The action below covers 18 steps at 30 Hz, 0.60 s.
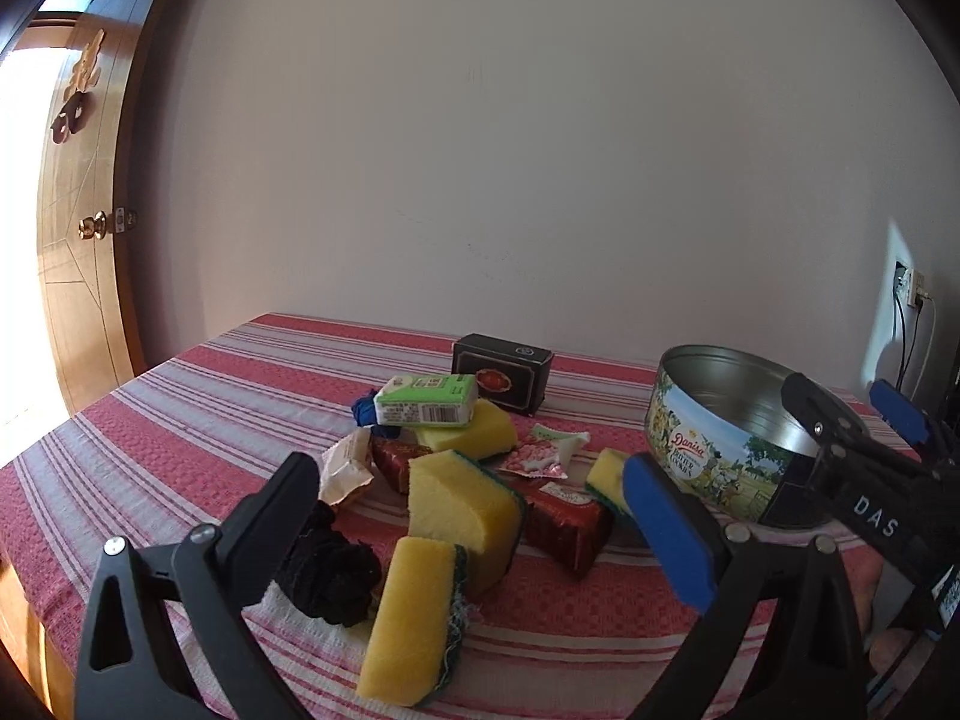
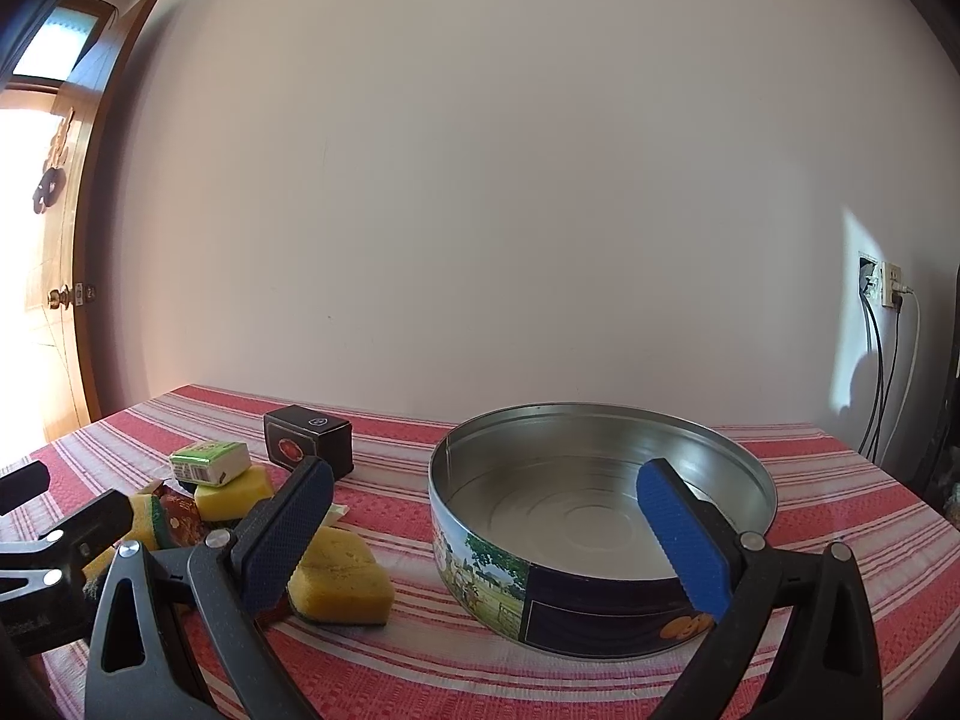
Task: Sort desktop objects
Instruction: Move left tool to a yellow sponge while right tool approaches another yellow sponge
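Sponges, wrappers and black box heaped beside empty Danisa tin on striped tablecloth; left gripper and right gripper both spread wide, grasping nothing.

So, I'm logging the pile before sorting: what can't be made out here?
- Blue item, left wrist view: mostly hidden behind the green box.
- Black bundle, left wrist view: partly behind a left tongs finger; too dark to identify.
- Tin, right wrist view: label blurred, partly cut by a right tongs finger.
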Tool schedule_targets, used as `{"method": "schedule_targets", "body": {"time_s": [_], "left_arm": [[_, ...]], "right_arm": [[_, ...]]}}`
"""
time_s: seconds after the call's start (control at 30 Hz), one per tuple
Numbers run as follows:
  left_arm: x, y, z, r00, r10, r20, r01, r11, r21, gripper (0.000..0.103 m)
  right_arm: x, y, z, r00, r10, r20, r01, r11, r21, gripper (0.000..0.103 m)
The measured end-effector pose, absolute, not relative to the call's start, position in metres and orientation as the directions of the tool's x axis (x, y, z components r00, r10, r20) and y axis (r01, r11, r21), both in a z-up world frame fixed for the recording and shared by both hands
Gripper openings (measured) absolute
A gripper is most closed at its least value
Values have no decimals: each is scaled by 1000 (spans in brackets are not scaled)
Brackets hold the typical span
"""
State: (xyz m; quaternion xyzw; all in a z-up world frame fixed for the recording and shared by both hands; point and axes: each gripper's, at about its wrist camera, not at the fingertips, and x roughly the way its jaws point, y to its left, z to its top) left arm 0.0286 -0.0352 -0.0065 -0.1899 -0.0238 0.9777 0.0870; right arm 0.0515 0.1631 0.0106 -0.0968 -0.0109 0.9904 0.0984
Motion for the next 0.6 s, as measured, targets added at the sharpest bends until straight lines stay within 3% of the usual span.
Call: {"method": "schedule_targets", "body": {"time_s": [0.1, 0.2, 0.3, 0.4, 0.6], "left_arm": [[30, -45, -19, -883, 175, -436, -172, -984, -48, 102], [21, -55, -31, -824, 232, -517, -194, -973, -126, 102], [9, -56, -37, -795, 252, -551, -186, -967, -173, 98], [5, -51, -43, -792, 222, -569, -170, -975, -144, 95], [9, -54, -42, -794, 226, -565, -190, -974, -123, 75]], "right_arm": [[52, 164, 10, -963, 194, -189, -190, -981, -40, 102], [52, 161, 10, -963, 190, -189, -185, -982, -46, 102], [51, 160, 10, -964, 185, -193, -179, -983, -48, 102], [51, 162, 10, -963, 187, -196, -182, -982, -43, 102], [51, 161, 9, -963, 170, -207, -165, -985, -41, 102]]}}
